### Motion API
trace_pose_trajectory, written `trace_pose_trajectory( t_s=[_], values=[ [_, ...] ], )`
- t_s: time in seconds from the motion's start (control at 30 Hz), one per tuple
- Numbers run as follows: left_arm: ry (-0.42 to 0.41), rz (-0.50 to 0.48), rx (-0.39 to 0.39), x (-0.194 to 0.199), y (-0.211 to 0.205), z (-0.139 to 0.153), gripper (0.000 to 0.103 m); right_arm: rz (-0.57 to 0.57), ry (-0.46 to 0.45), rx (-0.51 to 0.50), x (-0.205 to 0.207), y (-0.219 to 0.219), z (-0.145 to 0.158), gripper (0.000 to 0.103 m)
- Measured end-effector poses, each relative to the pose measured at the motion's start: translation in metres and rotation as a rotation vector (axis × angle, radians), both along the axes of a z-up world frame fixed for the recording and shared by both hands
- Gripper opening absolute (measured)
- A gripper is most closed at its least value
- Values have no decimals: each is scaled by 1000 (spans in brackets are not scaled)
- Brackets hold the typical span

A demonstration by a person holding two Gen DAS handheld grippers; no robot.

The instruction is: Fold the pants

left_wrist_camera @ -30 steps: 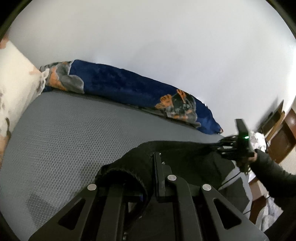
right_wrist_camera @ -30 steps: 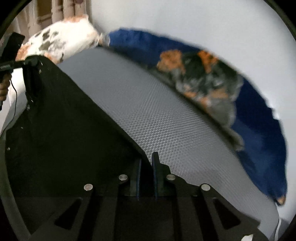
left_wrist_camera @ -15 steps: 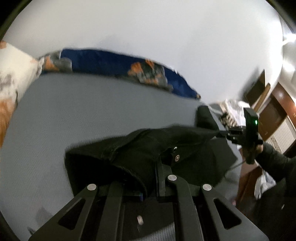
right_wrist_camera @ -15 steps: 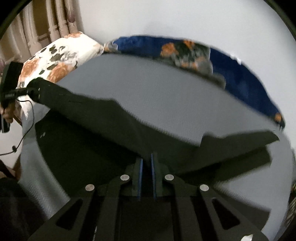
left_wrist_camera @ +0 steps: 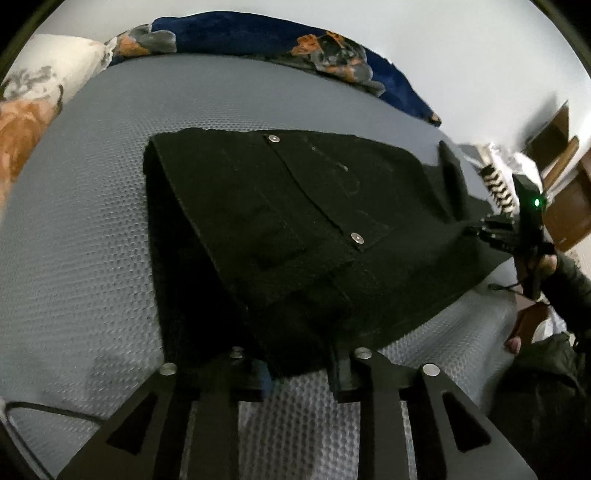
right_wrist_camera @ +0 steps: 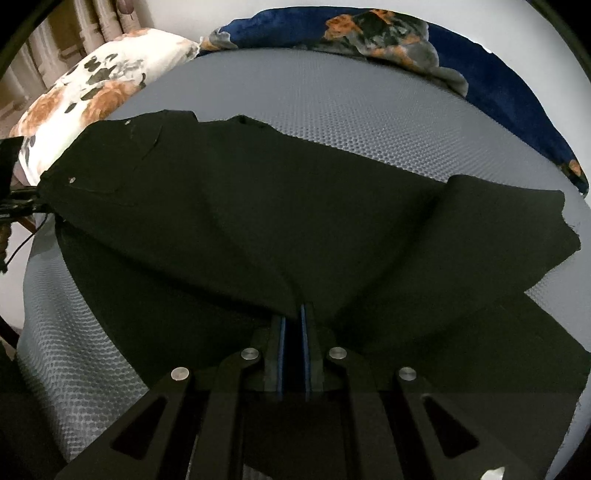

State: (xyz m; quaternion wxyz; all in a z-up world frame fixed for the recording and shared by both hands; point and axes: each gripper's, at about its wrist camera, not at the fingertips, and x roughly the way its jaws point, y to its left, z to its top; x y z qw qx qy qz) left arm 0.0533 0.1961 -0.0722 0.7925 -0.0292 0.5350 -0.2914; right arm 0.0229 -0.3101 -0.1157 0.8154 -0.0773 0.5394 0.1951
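Black pants (left_wrist_camera: pixel 295 229) lie spread on the grey mattress (left_wrist_camera: pixel 85 221), waistband with metal rivets toward the left gripper. My left gripper (left_wrist_camera: pixel 301 363) stands at the waist edge with its fingers apart; the cloth lies between them. My right gripper (right_wrist_camera: pixel 292 317) is shut on a fold of the pants (right_wrist_camera: pixel 258 206) near the crotch, legs spreading to the right. The right gripper also shows at the far right of the left wrist view (left_wrist_camera: pixel 476 230); the left gripper shows at the left edge of the right wrist view (right_wrist_camera: pixel 37 199).
A blue floral blanket (left_wrist_camera: pixel 266 35) lies along the far edge by the white wall. A floral pillow (right_wrist_camera: pixel 92 88) sits at the head end. Wooden furniture (left_wrist_camera: pixel 561 177) stands beyond the bed. The person's dark sleeve (left_wrist_camera: pixel 565 280) is at the right.
The pants were held up in the air and now lie spread on the mattress. Both grippers have come down. The left fingers have opened from their grip on the waist.
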Motion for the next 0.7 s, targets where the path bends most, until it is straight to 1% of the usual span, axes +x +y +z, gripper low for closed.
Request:
trace_pose_trajectory(
  t_s=[0.07, 0.1, 0.13, 0.17, 0.2, 0.23, 0.27, 0.3, 0.33, 0.4, 0.47, 0.53, 0.63, 0.67, 0.7],
  values=[
    [-7, 10, 41, -8, 1, 10, 41, 8, -2, -6, 1, 1, 2, 8],
    [-6, 29, 64, -9, 3, 13, 58, 7, -7, -2, 1, 1, 3, 9],
    [-7, 51, 76, -12, 7, 16, 64, 7, -9, 2, 2, 1, 4, 10],
    [-5, 77, 72, -15, 12, 18, 64, 9, -13, 0, 2, 1, 4, 11],
    [14, 113, 44, -20, 22, 20, 64, 13, -20, -4, 2, 1, 5, 11],
    [41, 145, 3, -23, 28, 22, 64, 18, -32, -10, 1, 2, 6, 11],
    [78, 186, -64, -27, 36, 24, 64, 22, -42, -17, 0, 2, 7, 11],
    [98, 213, -107, -28, 41, 24, 64, 28, -54, -26, -1, 4, 9, 11],
    [127, 246, -170, -31, 43, 24, 64, 34, -62, -31, -2, 5, 10, 11],
    [157, 284, -242, -37, 41, 21, 64, 43, -73, -44, -3, 7, 10, 11],
    [177, 318, -290, -36, 35, 17, 64, 42, -82, -45, -3, 7, 12, 11],
    [205, 374, -331, -31, 31, 10, 64, 43, -90, -49, -4, 6, 12, 14],
    [275, 484, -394, -19, 30, -2, 64, 65, -114, -67, -9, 8, 16, 21],
    [288, 516, -411, -15, 32, -5, 64, 70, -120, -74, -11, 9, 16, 24],
    [293, 543, -413, -12, 35, -6, 63, 81, -133, -82, -14, 11, 17, 25]
  ],
)
